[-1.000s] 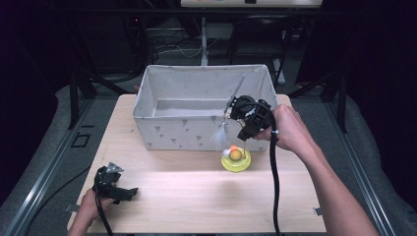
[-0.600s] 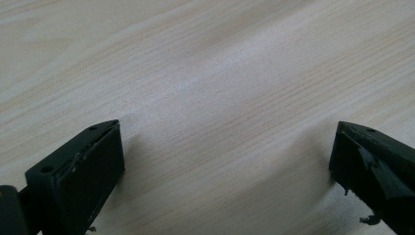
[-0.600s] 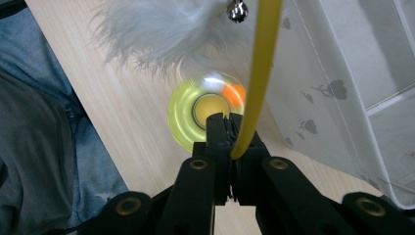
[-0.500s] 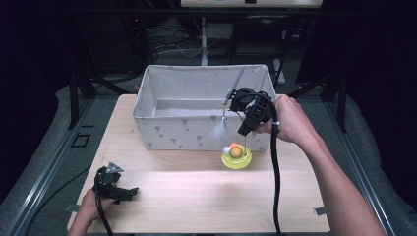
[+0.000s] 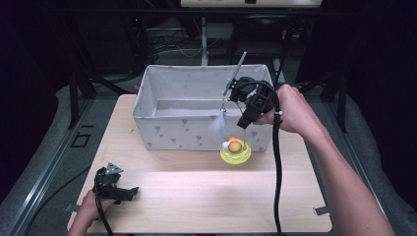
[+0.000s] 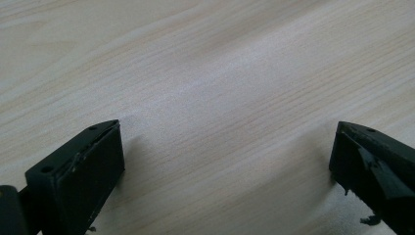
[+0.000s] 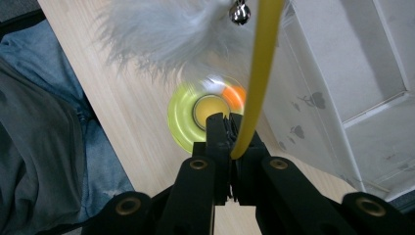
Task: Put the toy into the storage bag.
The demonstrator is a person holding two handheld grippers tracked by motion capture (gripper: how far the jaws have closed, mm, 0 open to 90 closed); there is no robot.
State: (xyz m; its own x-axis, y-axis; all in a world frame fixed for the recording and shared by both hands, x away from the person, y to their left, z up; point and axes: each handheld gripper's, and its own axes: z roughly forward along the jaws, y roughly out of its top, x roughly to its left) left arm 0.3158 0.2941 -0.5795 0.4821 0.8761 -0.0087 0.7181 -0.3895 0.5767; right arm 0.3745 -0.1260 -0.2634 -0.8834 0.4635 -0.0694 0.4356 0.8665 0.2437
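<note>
Right gripper view: grey feather tuft [image 7: 166,34] motion-blurred, cut by the top edge. Yellow wand [image 7: 259,73] runs out of the top edge; its lower end is hidden between the right gripper [image 7: 230,129] jaws. Yellow disc [image 7: 195,115] smeared; jaws cover its near part, and the orange ball [image 7: 235,95] is a blur.

Left gripper view: left gripper [image 6: 225,161] jaws cut by the bottom and side edges.

High view: disc toy [image 5: 235,150] too small to make out details. White bin [image 5: 196,132] front wall hides part of its floor. Person's forearms cut off at the bottom edge.
</note>
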